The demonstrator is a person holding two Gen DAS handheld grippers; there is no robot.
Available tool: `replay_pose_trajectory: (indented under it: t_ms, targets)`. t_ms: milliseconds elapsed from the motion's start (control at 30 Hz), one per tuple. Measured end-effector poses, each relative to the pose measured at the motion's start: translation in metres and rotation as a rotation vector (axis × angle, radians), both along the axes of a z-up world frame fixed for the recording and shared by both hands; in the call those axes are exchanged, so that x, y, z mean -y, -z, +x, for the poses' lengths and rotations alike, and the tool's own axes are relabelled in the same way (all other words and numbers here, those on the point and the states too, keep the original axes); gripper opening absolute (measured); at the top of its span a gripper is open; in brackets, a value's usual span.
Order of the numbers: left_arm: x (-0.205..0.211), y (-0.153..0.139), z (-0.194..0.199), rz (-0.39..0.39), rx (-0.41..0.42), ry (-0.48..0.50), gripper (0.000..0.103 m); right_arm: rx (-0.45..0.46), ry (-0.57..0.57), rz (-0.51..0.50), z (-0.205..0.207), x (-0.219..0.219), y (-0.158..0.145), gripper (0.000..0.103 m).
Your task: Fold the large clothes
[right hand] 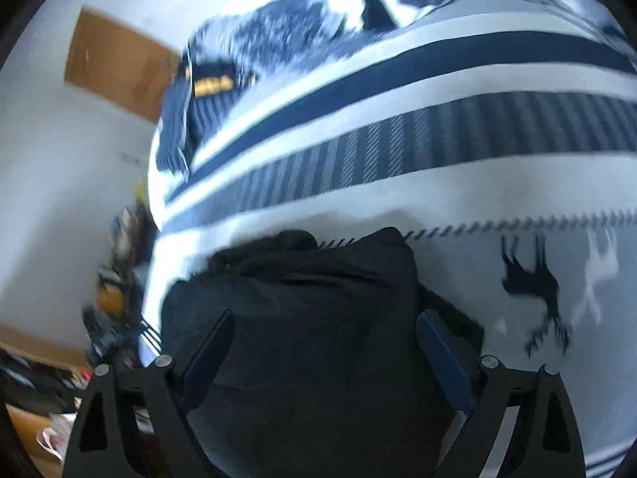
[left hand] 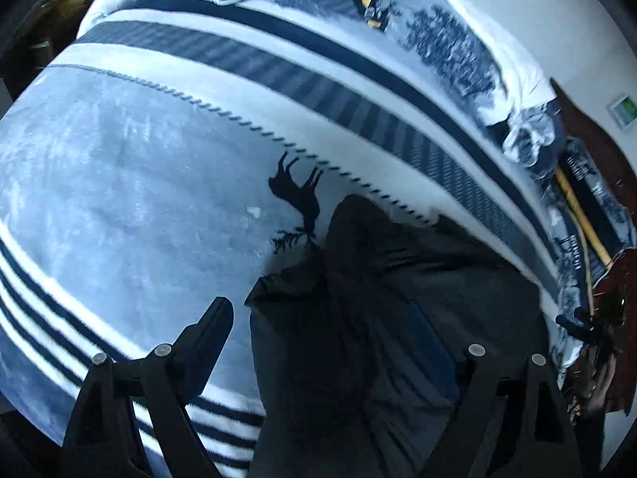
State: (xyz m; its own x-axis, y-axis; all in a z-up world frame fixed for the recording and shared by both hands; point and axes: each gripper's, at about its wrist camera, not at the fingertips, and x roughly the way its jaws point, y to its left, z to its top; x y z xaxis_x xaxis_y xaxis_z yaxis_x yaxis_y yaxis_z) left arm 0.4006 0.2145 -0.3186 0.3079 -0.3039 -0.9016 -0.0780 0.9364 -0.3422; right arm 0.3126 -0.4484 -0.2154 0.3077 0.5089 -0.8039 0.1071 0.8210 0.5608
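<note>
Striped blue-and-white blanket point(left hand: 131, 207) with a moose print point(left hand: 296, 193) covered the bed. Dark folded garment point(right hand: 318, 318) lay on it, at six o'clock. Left gripper point(left hand: 332, 332) and right gripper point(right hand: 324, 344) both stood spread wide above it, pinching nothing.

You have two tools in view, the left tool point(left hand: 330, 330) and the right tool point(right hand: 324, 338), each with two fingers spread wide, and one dark garment point(right hand: 302, 318) bunched between them. It lies on one bed point(left hand: 119, 183) under one striped blanket, printed with two deer, one black point(right hand: 529, 279) and one white point(right hand: 601, 267). Behind it you can count one brown door point(right hand: 119, 63).
</note>
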Motion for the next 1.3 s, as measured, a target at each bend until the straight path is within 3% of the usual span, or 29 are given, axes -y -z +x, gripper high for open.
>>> replay_pose_trajectory:
  t_ms: [133, 233, 400, 500, 567, 700, 800, 933, 1033, 1200, 1300]
  targets:
    - [0.003, 0.036, 0.015, -0.029, -0.084, 0.020, 0.089, -0.096, -0.050, 0.006, 0.034, -0.010, 0.047, 0.094]
    - [0.002, 0.060, 0.017, -0.135, -0.143, 0.012, 0.089, -0.112, -0.098, 0.025, 0.060, -0.021, 0.075, 0.094]
    - [0.005, 0.070, 0.017, -0.213, -0.129, 0.021, 0.088, -0.092, -0.227, 0.104, 0.091, -0.056, 0.093, 0.094]
    - [0.006, 0.068, 0.008, -0.230, -0.107, 0.031, 0.085, -0.127, -0.339, 0.179, 0.094, -0.082, 0.113, 0.093]
    - [0.007, 0.067, 0.000, -0.236, -0.103, 0.051, 0.083, -0.107, -0.380, 0.147, 0.088, -0.088, 0.113, 0.094]
    - [-0.001, 0.064, -0.006, -0.304, -0.111, 0.026, 0.082, -0.021, -0.231, 0.223, 0.064, -0.042, 0.088, 0.093]
    - [-0.013, 0.064, -0.007, -0.347, -0.120, -0.027, 0.083, 0.062, -0.027, 0.268, 0.022, 0.021, 0.063, 0.093]
    - [-0.015, 0.069, -0.012, -0.373, -0.136, -0.052, 0.083, -0.054, 0.061, 0.268, -0.021, 0.061, 0.085, 0.094]
    - [-0.013, 0.068, -0.016, -0.362, -0.135, -0.043, 0.084, -0.190, 0.052, 0.304, -0.041, 0.055, 0.125, 0.094]
    - [-0.003, 0.070, -0.006, -0.342, -0.160, -0.044, 0.090, -0.149, -0.043, 0.412, -0.018, 0.004, 0.138, 0.094]
    - [0.002, 0.071, 0.002, -0.335, -0.167, -0.068, 0.089, -0.151, -0.064, 0.344, 0.006, -0.022, 0.143, 0.094]
